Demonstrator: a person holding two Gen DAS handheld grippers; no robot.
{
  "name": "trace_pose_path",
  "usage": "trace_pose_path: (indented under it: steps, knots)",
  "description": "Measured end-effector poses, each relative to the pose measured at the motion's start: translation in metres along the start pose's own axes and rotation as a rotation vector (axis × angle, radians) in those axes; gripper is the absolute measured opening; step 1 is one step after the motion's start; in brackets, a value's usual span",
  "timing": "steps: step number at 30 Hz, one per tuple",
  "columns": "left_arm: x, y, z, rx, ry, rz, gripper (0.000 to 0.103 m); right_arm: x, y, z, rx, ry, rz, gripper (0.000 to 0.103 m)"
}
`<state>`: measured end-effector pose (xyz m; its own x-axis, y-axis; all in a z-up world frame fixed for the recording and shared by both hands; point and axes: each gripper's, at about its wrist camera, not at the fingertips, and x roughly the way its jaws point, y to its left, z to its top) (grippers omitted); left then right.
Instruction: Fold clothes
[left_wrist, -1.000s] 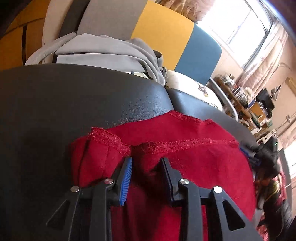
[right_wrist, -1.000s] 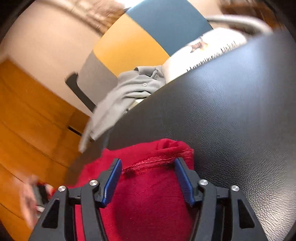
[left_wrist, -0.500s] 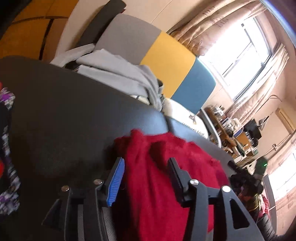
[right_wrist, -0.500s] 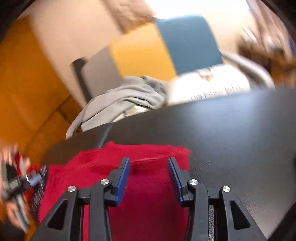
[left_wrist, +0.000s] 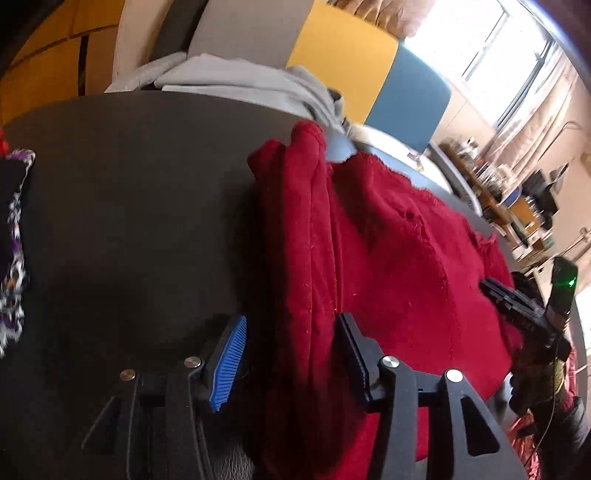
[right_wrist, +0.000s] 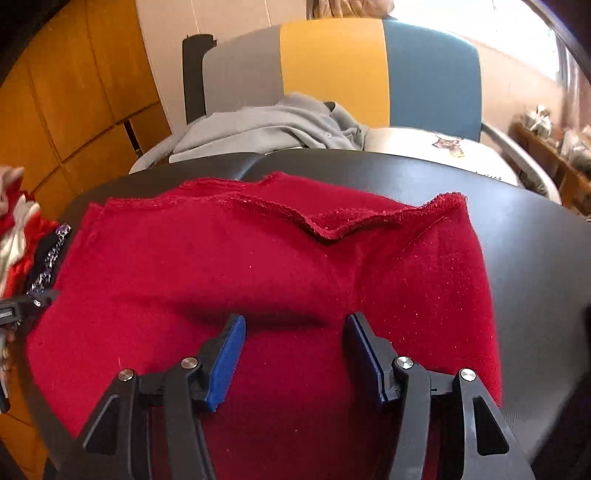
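- Cloth: the red garment (right_wrist: 258, 266) lay spread on the black table (right_wrist: 535, 258), one raw edge doubled over itself along the far side, a ridge of bunched folds standing up along its left side in the left wrist view.
- Your left gripper (left_wrist: 291, 354) stood above that ridge with its jaws opening; the cloth ran between the pads, but neither pad pressed on it.
- Your right gripper (right_wrist: 295, 350) hovered over the flat middle of the garment, its jaws opening too, nothing pinched between them.
- By my reading, you were at the letting-go point of one fold, with the piece about halved and not yet neat.
- The next move likely called for smoothing the bunched left side, then taking two corners of one edge for another fold.
- A grey garment (right_wrist: 266, 125) waited on the chair (right_wrist: 332, 66) beyond the table, and patterned clothes (right_wrist: 22, 240) sat at the table's left edge.
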<state>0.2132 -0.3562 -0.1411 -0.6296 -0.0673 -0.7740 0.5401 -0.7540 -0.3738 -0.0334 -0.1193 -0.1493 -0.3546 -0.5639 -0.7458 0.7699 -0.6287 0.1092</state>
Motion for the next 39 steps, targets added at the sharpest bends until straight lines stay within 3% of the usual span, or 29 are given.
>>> trace_pose_path:
  steps: [3,5,6,9,14,16,19,21,27,29,30,35,39]
  knots:
    - [-0.015,0.018,-0.006,-0.057,0.000,-0.124,0.052,-0.012,-0.001,-0.014,0.001,0.000,0.020,0.059]
    - [-0.022,0.027,0.001,-0.058,-0.005,-0.159,0.055,-0.020,-0.004,-0.020,0.007,-0.002,0.048,0.059]
    - [-0.024,0.032,0.006,-0.058,-0.004,-0.170,0.063,-0.023,-0.007,-0.024,0.017,-0.009,0.071,0.060]
    - [-0.002,0.049,0.024,-0.148,0.100,-0.335,0.079,-0.028,-0.016,-0.028,0.051,-0.034,0.127,0.060]
    - [0.020,0.054,0.042,-0.168,0.126,-0.369,0.081,-0.027,-0.012,-0.028,0.039,-0.040,0.134,0.066]
    - [0.024,0.046,0.046,-0.137,0.116,-0.337,0.079,-0.026,-0.007,-0.028,0.024,-0.039,0.139,0.074]
    - [0.031,0.027,0.048,-0.058,0.093,-0.301,0.062,-0.024,-0.004,-0.027,0.008,-0.037,0.155,0.085]
    - [0.037,0.025,0.049,-0.081,0.097,-0.304,0.027,-0.022,-0.003,-0.026,-0.003,-0.035,0.166,0.087]
    - [0.028,0.025,0.042,-0.126,0.084,-0.314,0.023,-0.025,-0.008,-0.022,0.006,-0.015,0.230,0.088]
    - [0.018,0.029,0.053,-0.110,0.077,-0.316,0.023,-0.030,-0.014,-0.014,-0.002,0.030,0.316,0.085]
    - [0.010,0.029,0.055,-0.101,0.072,-0.311,0.023,-0.036,-0.018,-0.008,-0.017,0.050,0.365,0.079]
    - [-0.032,0.027,0.078,-0.082,0.050,-0.302,0.023,-0.060,-0.020,0.009,-0.240,0.138,0.378,0.069]
    - [-0.055,0.018,0.093,-0.073,0.053,-0.293,0.023,-0.062,-0.018,0.021,-0.370,0.188,0.380,0.068]
